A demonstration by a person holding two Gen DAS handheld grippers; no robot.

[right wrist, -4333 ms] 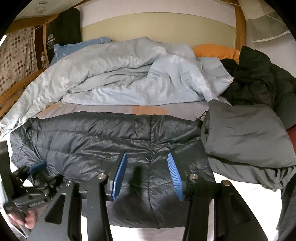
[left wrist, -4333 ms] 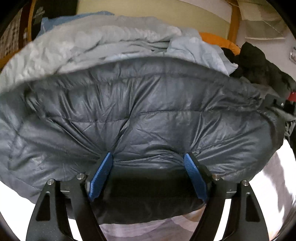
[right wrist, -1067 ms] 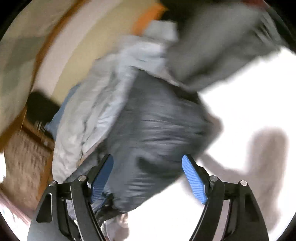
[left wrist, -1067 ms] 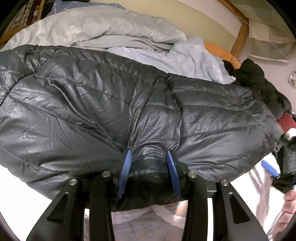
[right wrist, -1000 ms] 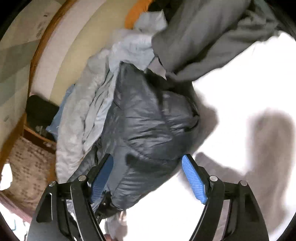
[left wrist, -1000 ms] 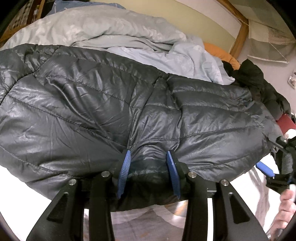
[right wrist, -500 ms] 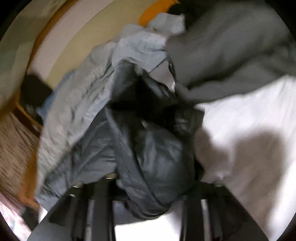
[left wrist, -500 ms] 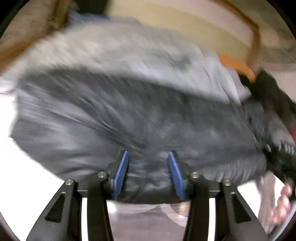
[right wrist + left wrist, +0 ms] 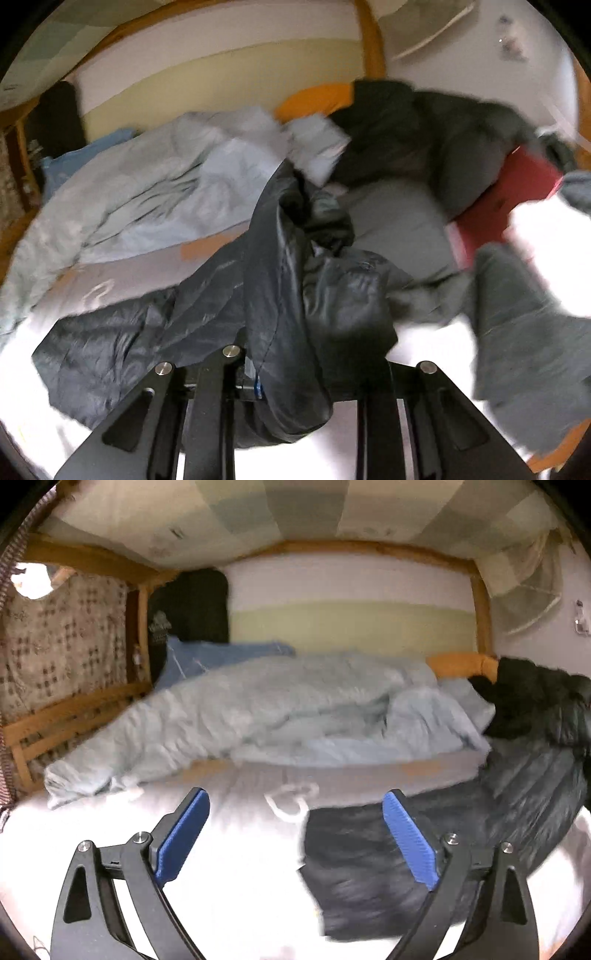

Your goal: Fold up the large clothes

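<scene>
A: Since the earlier frame, left tongs (image 9: 295, 834) have let go of the puffer jacket (image 9: 369, 867); fingers stand wide apart, nothing between them.

B: Right tongs (image 9: 295, 373)?

A: Clenched on the jacket's bunched edge. Remainder trails over the white bed sheet (image 9: 240, 886), near the blue duvet (image 9: 277, 716).
</scene>
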